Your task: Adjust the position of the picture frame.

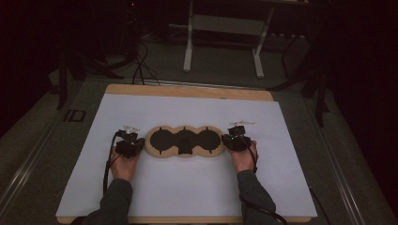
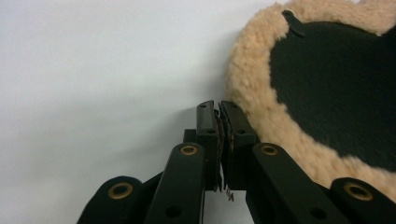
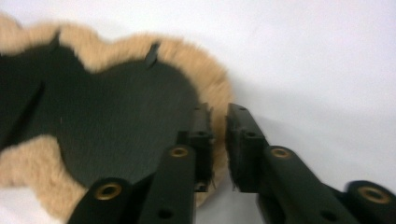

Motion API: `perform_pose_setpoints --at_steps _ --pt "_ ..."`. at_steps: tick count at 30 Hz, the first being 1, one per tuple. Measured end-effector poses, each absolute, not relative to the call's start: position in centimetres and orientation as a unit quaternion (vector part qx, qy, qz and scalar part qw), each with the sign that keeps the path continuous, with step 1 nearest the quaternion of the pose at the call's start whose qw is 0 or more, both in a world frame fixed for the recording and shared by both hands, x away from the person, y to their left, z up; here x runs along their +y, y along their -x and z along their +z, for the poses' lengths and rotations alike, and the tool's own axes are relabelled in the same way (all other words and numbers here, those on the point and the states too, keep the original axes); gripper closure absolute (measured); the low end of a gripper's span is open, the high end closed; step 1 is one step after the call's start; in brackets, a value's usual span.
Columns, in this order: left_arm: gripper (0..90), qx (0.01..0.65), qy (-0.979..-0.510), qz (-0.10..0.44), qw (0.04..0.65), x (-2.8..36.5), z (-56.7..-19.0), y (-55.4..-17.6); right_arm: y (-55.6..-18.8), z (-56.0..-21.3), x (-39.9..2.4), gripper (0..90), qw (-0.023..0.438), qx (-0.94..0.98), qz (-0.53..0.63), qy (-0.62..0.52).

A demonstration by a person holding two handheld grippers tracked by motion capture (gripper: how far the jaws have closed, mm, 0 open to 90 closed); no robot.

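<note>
worktop [image 1: 141,187]: white sheet on a wooden board, wood strip showing along the far edge.
pad [image 1: 184,141]: three-lobed, tan fleece rim around black centre, lies flat mid-worktop, long axis left to right, well clear of every edge.
left gripper [image 1: 133,140]: just beside pad's left end. Left gripper view: jaws together, nothing between them, fleece rim [image 2: 247,88] right next to the tips.
right gripper [image 1: 233,139]: at pad's right end. Right gripper view: jaws a narrow gap apart, astride the fleece edge [image 3: 212,88]; can't tell if pads press it.
</note>
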State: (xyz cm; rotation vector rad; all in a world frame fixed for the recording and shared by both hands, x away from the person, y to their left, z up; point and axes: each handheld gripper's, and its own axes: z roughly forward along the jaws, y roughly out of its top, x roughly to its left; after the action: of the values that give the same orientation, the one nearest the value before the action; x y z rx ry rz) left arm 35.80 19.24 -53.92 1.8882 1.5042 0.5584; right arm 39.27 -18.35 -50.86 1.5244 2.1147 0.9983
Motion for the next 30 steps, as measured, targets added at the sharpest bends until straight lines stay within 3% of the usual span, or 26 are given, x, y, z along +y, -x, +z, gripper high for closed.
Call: perform_pose_setpoints --at_steps 3,15,19,30 --pt "88.4 0.575 -0.720 0.212 0.327 19.2 -53.9 -36.0 -39.4 -50.7 -19.0 81.7 0.189 0.728 0.350 -0.558" --pt "90.0 0.578 -0.716 0.198 0.338 19.4 -54.0 -36.1 -40.8 -52.3 -19.5 83.6 0.138 0.730 0.335 -0.580" --pt "90.0 0.575 -0.719 0.194 0.339 19.4 -54.0 -36.1 -40.5 -52.6 -19.9 89.6 0.112 0.726 0.353 -0.579" --pt "90.0 0.564 -0.722 0.174 0.360 18.8 -54.2 -35.4 -39.7 -52.9 -21.8 90.0 0.087 0.733 0.369 -0.565"
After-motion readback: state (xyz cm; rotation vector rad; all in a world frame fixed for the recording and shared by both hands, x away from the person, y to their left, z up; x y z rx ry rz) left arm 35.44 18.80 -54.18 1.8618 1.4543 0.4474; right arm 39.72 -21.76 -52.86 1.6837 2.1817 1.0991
